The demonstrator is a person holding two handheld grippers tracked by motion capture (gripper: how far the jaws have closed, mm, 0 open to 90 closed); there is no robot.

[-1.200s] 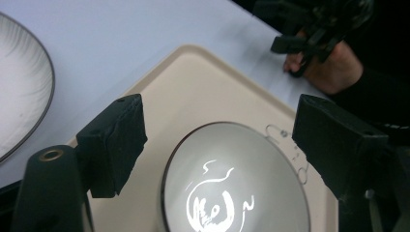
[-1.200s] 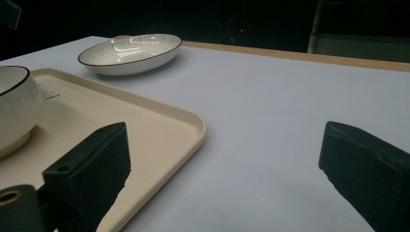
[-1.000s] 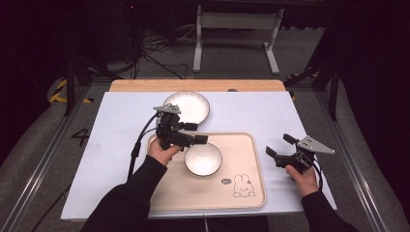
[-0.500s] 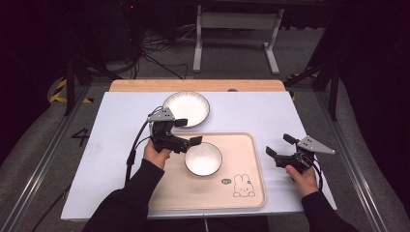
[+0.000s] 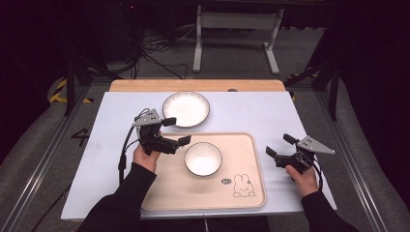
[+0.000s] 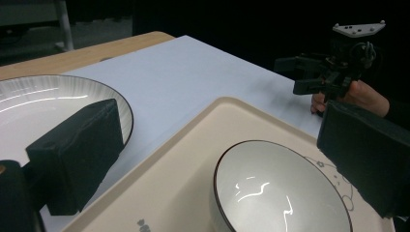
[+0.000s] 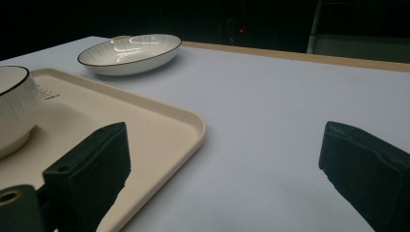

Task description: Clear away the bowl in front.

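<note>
Bare white tabletop (image 5: 251, 116) lies open in the upper right of the high view, beyond the cream tray (image 5: 241, 203) at bottom centre. The bowl (image 5: 203, 158) sits in the tray's upper left; the plate (image 5: 186, 108) stands above it. The left gripper (image 5: 176, 131), jaws spread, hovers just left of the bowl, holding nothing. The right gripper (image 5: 279, 145), also spread, hangs off the tray's right edge.

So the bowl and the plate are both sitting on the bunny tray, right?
Not quite. The bowl is on the tray, but the plate sits off it, on the white table behind the tray. The high view shows this.
</note>
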